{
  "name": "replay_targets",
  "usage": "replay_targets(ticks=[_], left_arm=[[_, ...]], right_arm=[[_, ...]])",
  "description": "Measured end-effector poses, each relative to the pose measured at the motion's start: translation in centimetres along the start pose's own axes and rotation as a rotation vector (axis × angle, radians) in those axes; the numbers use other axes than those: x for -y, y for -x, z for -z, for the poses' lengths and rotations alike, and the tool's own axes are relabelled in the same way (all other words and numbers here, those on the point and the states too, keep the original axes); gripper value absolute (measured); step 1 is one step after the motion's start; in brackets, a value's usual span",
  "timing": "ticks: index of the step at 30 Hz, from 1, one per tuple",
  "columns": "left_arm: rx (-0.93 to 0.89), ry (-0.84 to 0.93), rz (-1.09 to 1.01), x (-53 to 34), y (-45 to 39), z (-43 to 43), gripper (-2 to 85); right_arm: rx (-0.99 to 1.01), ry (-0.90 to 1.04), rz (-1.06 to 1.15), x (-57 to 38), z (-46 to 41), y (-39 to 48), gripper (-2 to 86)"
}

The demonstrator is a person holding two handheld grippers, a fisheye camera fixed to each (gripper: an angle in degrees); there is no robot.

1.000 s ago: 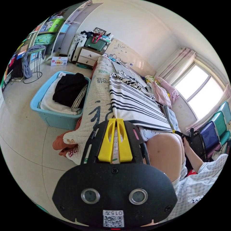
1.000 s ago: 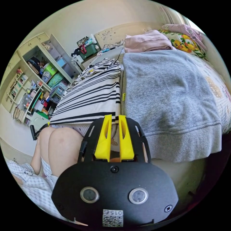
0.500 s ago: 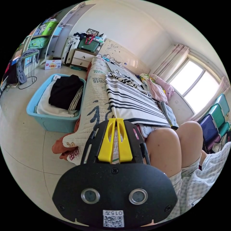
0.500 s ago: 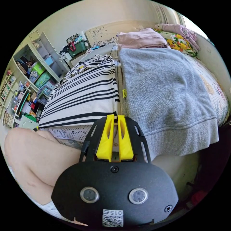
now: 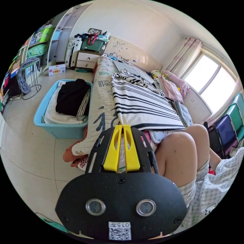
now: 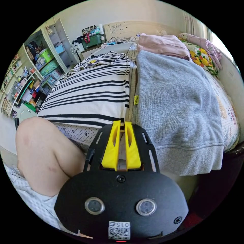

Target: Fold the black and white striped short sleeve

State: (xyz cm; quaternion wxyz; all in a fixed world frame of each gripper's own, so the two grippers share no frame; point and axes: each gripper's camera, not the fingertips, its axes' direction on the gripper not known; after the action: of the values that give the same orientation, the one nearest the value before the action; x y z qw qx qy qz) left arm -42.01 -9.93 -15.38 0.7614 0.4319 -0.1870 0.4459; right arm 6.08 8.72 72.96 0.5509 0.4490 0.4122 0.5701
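Claws first: the left claw (image 5: 122, 126) and right claw (image 6: 122, 122) each sit with jaws pressed together at the near hem of the striped short sleeve (image 6: 94, 89); whether cloth is pinched, I cannot tell. Since a second ago the person's knees (image 5: 178, 145) have shifted. Beyond, the shirt lies flat on the bed (image 5: 101, 101), beside a grey sweatshirt (image 6: 175, 101); a blue bin (image 5: 61, 127) stands on the floor.

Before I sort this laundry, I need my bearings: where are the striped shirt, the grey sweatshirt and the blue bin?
striped shirt (image 6: 89, 94), right gripper view, middle of its flat body.
grey sweatshirt (image 6: 175, 101), right gripper view, middle of its body.
blue bin (image 5: 59, 129), left gripper view, near outer wall.
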Motion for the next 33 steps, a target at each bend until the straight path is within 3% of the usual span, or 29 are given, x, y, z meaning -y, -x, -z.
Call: replay_targets(ticks=[5,11,13,19,23,26,29,31,33], left_arm=[[-0.019,0.101,-0.003,1.7,0.6,0.6,2.0],[0.127,-0.010,-0.224,10.8,-4.6,1.8,6.9],[0.108,0.001,-0.331,15.0,-7.6,-1.1,9.3],[-0.025,0.094,-0.540,25.7,-15.5,-16.5,12.1],[0.052,0.253,-0.613,28.9,-16.5,-25.8,12.5],[0.038,0.357,-0.622,29.9,-15.1,-29.1,8.9],[-0.009,0.351,-0.573,31.7,-13.4,-28.8,1.6],[-0.022,0.265,-0.499,33.5,-11.5,-26.8,0.6],[0.040,0.057,-0.335,36.4,-7.2,-22.2,0.4]], right_arm=[[0.216,0.157,0.122,5.3,0.5,-3.9,5.7],[0.156,-0.227,0.320,15.9,5.4,-2.7,7.2],[0.161,-0.259,0.405,21.2,3.0,-0.4,8.4],[0.194,-0.103,0.520,37.8,-11.6,5.7,13.5],[0.151,0.023,0.507,43.7,-19.1,5.9,13.2],[0.087,0.108,0.506,45.8,-22.1,5.0,8.5],[0.085,0.134,0.513,47.8,-21.6,3.1,2.0],[0.063,0.081,0.444,49.5,-19.5,0.5,0.9],[-0.073,-0.081,0.252,52.4,-14.5,-6.0,0.8]])
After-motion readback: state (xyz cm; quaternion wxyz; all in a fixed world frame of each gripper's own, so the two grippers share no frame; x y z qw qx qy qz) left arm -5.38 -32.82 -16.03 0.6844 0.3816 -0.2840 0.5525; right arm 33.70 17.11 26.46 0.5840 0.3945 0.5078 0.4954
